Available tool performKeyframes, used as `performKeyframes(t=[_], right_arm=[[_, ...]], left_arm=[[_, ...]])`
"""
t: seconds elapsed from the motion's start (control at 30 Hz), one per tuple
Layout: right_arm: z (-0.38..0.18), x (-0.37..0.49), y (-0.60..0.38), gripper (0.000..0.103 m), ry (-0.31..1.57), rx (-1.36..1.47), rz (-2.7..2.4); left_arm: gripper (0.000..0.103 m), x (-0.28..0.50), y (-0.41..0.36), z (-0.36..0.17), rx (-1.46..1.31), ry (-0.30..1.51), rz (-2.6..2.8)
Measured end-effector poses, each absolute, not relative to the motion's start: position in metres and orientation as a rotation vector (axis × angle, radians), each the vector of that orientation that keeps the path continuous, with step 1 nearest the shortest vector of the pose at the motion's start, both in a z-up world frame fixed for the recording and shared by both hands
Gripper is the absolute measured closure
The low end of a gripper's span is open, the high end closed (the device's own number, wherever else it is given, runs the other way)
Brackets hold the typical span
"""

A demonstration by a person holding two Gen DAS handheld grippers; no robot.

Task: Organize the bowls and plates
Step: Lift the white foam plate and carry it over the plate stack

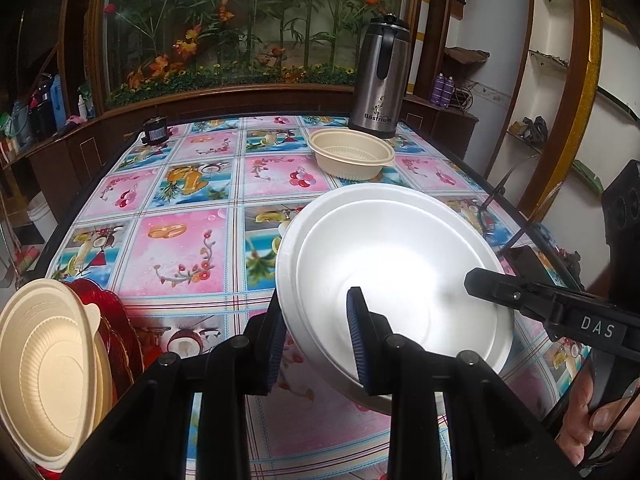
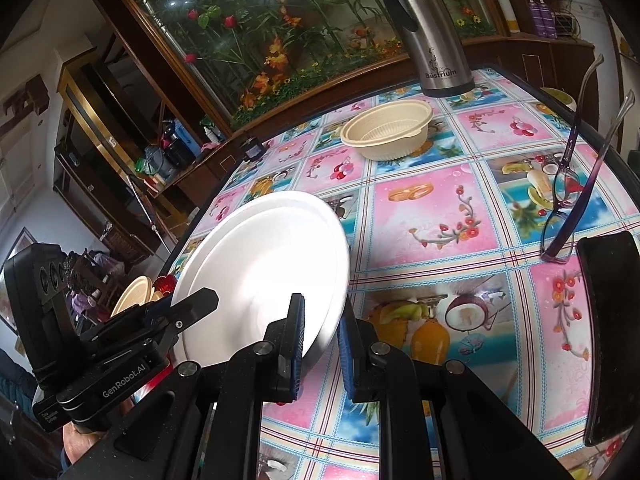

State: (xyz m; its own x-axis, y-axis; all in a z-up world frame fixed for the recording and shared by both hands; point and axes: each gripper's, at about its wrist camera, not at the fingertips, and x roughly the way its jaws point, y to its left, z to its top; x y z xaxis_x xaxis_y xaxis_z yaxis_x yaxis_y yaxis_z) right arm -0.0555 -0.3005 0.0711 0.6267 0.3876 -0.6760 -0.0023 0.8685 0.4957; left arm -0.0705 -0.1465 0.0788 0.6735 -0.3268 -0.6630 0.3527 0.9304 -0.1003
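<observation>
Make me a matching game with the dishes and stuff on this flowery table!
Things:
1. white foam bowl
2. beige ribbed plastic bowl
3. silver steel flask
4. purple-framed eyeglasses

Places:
A. upside down near the table's right edge
B. gripped by both grippers
C. standing at the far edge
D. alone on the tablecloth, before the flask

Pairs: 1-B, 2-D, 3-C, 4-A

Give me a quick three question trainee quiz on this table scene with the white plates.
1. True or false: both grippers clamp the white plates.
2. Which item stands behind the beige bowl: A) thermos, B) kettle, C) vase?
3. What lies beside the eyeglasses at the table's edge?

Key: 1 true, left gripper and right gripper each grip the rim. 2 A. 3 a black phone.
</observation>
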Motion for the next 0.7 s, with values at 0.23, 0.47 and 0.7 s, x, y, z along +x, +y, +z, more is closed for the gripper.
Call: performKeyframes(t=[0.23,0.47,0.7], right_arm=[[0.080,-0.054,-0.290,0.086,0.863,0.465,0.250],[0.100,-0.044,-0.261,0.086,0.844,0.417,0.316],[0.123,-0.028,-0.212,0.085,0.830,0.373,0.416]], left_arm=[[0.070,-0.078,-0.132,0.089,0.013,0.710,-0.373],[0.066,-0.092,-0.098,0.109,-0.020,0.653,-0.327],[0.066,-0.111,-0.041,0.126,-0.059,0.607,-0.244]])
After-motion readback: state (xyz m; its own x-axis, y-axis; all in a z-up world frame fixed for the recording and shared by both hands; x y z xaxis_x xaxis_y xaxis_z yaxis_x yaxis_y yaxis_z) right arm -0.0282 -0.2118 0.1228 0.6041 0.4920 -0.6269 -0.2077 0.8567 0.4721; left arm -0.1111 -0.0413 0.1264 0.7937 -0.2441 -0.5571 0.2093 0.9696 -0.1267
